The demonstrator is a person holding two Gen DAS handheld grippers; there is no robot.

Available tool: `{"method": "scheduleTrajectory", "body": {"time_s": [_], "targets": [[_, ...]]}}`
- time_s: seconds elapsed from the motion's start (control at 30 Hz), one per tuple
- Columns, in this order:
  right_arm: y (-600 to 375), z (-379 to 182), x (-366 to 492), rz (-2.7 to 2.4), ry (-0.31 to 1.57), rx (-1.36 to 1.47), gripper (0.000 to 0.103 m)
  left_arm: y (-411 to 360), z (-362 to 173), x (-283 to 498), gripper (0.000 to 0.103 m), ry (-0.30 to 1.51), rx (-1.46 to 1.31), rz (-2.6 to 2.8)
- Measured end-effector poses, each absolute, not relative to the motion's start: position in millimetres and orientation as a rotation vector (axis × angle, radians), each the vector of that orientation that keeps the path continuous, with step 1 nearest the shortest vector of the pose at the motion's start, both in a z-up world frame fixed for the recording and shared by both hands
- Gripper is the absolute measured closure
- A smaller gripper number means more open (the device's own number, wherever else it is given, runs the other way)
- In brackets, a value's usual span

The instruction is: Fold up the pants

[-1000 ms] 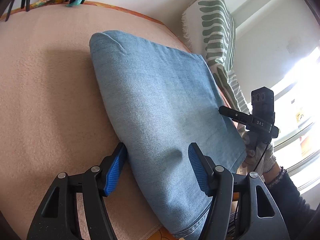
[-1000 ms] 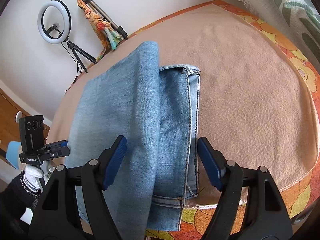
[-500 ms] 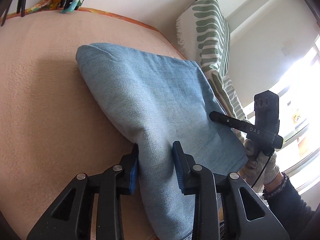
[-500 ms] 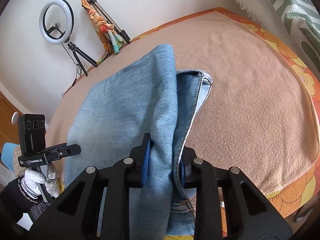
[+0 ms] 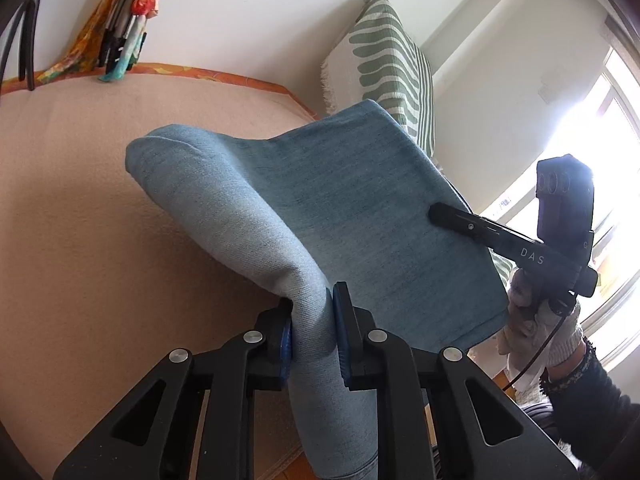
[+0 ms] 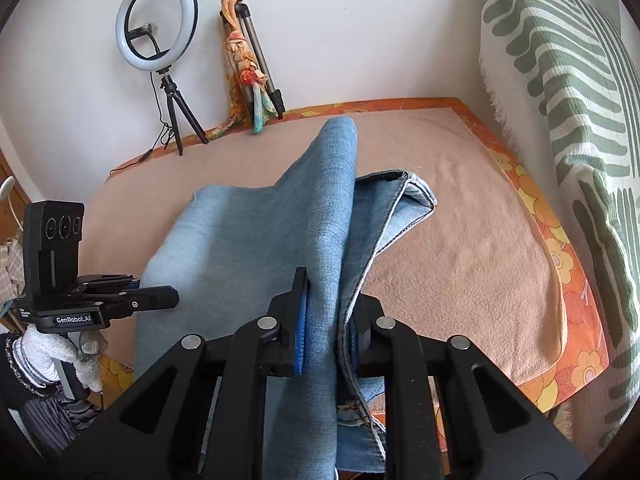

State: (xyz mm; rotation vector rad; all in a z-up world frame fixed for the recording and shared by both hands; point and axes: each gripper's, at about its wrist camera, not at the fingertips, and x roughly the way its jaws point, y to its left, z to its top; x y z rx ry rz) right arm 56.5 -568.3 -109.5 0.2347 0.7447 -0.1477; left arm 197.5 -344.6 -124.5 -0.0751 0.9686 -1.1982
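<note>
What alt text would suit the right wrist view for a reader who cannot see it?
The right gripper is closing on a bunched fold of blue jeans, lifted off a peach blanket. At left, the left gripper also grips the jeans. A ring light stands by the wall.

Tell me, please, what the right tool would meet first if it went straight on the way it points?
Probably the folded blue denim pants already pinched between its closing jaws; past them, likely the peach blanket.
</note>
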Motion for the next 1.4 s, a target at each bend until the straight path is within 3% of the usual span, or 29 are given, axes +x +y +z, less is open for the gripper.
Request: {"method": "scheduleTrajectory", "body": {"time_s": [0.4,0.73,1.07,1.4], "targets": [[-576.1,-47.8,93.0,-0.185,0.670,0.164,0.087,-379.4,-69.2,236.9,0.088,0.861,-0.063,-1.221],[-630.1,-17.0,192.1,-0.201,0.631,0.127,0.087,-435.4,-46.3,320.1,0.088,0.787,-0.006,-1.176],[-694.3,-43.6,301.6,-0.215,0.636,0.141,0.087,-492.8,-68.7,402.5,0.088,0.782,0.030,-1.130],[-731.1,-108.4,377.5,-0.236,0.719,0.162,0.087,-523.9,-131.2,447.2,0.086,0.831,0.159,-0.991]]}}
